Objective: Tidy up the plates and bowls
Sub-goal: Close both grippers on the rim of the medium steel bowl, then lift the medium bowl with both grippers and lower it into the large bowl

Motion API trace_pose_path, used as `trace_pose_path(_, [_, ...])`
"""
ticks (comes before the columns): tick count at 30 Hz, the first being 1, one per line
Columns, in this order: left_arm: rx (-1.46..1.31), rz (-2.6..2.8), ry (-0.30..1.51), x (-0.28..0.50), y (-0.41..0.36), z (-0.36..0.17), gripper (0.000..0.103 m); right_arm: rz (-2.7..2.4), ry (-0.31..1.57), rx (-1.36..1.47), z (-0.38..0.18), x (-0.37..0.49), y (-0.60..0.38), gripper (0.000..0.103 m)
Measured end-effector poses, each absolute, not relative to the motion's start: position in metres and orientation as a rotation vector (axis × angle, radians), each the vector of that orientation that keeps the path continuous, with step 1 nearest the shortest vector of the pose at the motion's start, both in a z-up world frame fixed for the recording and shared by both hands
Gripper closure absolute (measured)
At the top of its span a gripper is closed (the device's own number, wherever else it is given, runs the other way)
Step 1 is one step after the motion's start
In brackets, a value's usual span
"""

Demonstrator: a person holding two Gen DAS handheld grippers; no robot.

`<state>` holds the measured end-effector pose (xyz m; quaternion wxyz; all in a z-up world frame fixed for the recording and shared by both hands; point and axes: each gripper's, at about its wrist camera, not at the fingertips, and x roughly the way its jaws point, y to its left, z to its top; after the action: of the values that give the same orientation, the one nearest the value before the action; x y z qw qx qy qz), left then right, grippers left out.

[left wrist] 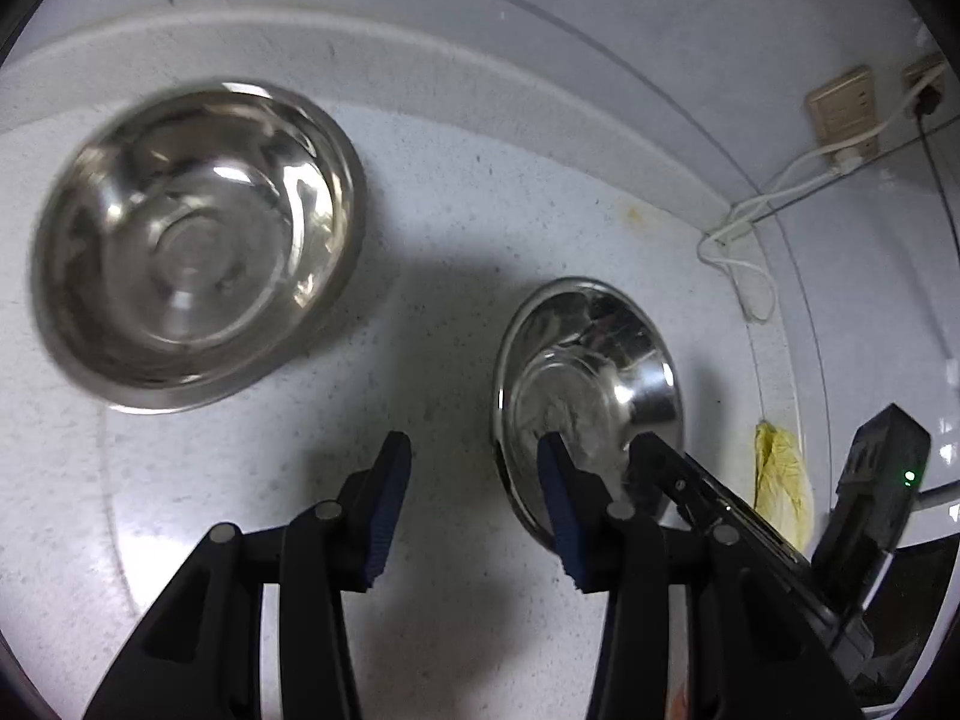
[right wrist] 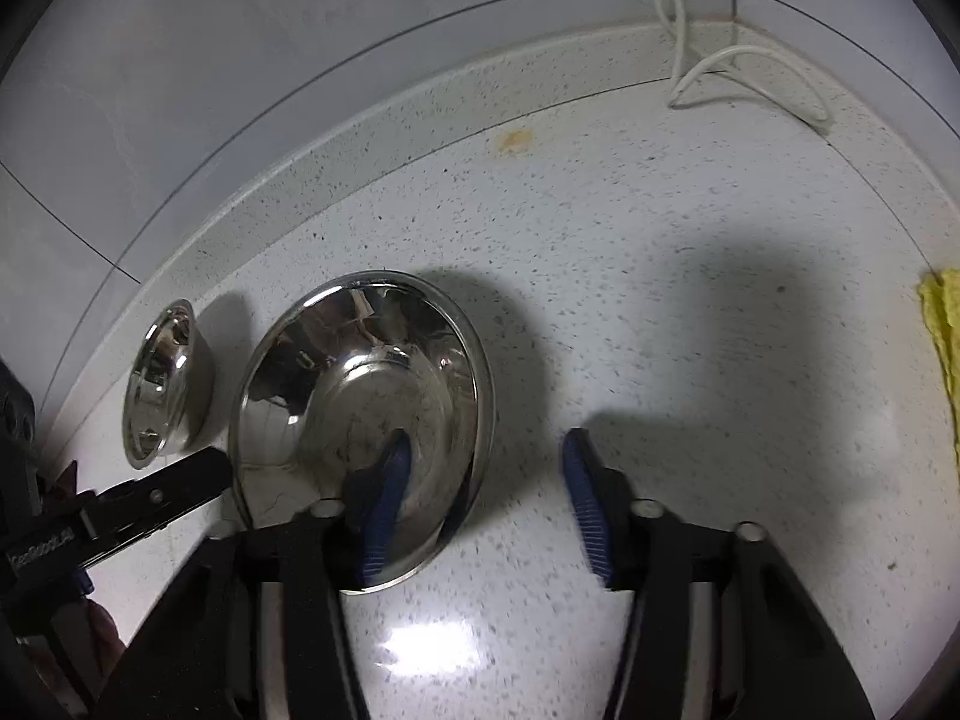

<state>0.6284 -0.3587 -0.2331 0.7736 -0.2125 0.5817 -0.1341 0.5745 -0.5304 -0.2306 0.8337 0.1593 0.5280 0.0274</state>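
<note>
At far left on the speckled counter (left wrist: pixel 480 252) sits the deep steel bowl (left wrist: pixel 198 246), upright and empty, well apart from the shallow steel plate (left wrist: pixel 588 384) to its right. The left gripper (left wrist: pixel 474 504) hangs over bare counter between the two, jaws about half open with nothing in them, its right finger (left wrist: pixel 561 510) overlapping the plate's near rim. The right gripper (right wrist: pixel 486 504) is also parted and empty: its left finger (right wrist: pixel 384 504) hangs over the plate's (right wrist: pixel 360 408) dished centre, the other over counter, so the plate's right rim lies between the jaws. I judge the right hand nearer to a rim pinch; the bowl lies up and left of the left claw. Only the left view shows the bowl's whole inside and the wall sockets (left wrist: pixel 840 108); the right view shows the rim straddled, and the yellow cloth (right wrist: pixel 945 336) at far right
</note>
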Motion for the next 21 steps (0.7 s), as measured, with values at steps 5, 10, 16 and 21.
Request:
trace_pose_path(5, [-0.442, -0.346, 1.272, 0.638, -0.370, -0.245, 0.093, 0.074, 1.117, 0.312, -0.237, 0.576, -0.519, 0.091])
trace_pose_path(10, [-0.440, -0.369, 1.234, 0.630, -0.364, -0.222, 0.094, 0.075, 1.085, 0.317, -0.220, 0.574, -0.516, 0.093])
trace_pose_path(16, [-0.443, -0.390, 1.124, 0.600, -0.347, -0.149, 0.094, 0.116, 0.980, 0.327, -0.160, 0.552, -0.508, 0.093])
trace_pose_path(21, [-0.457, -0.400, 1.067, 0.551, -0.327, -0.095, 0.094, 0.151, 0.897, 0.341, -0.101, 0.514, -0.495, 0.093])
